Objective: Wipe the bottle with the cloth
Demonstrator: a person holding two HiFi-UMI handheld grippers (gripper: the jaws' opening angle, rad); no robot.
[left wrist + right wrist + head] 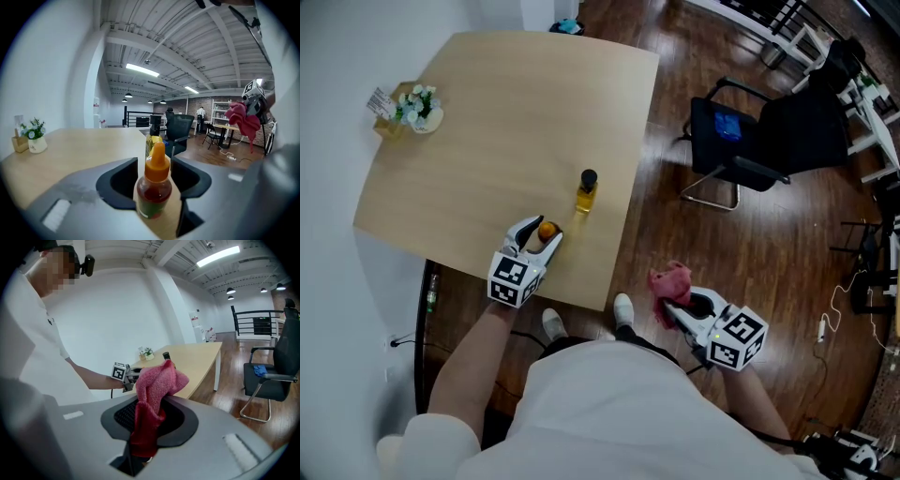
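Observation:
A small bottle [547,231] [153,187] with an orange cap and reddish liquid stands upright on the wooden table [487,122], near its front edge. My left gripper [542,231] [154,173] is open around it, one jaw on each side, with a sliver of table showing beside the bottle. My right gripper [675,309] [150,423] hangs over the floor to the right of the table, shut on a pink cloth [670,283] [157,385] that bunches up above the jaws.
A taller yellow bottle [586,192] [151,140] with a black cap stands just beyond the small one. A small potted plant [417,108] sits at the table's far left corner. A black office chair [750,141] stands on the wood floor to the right.

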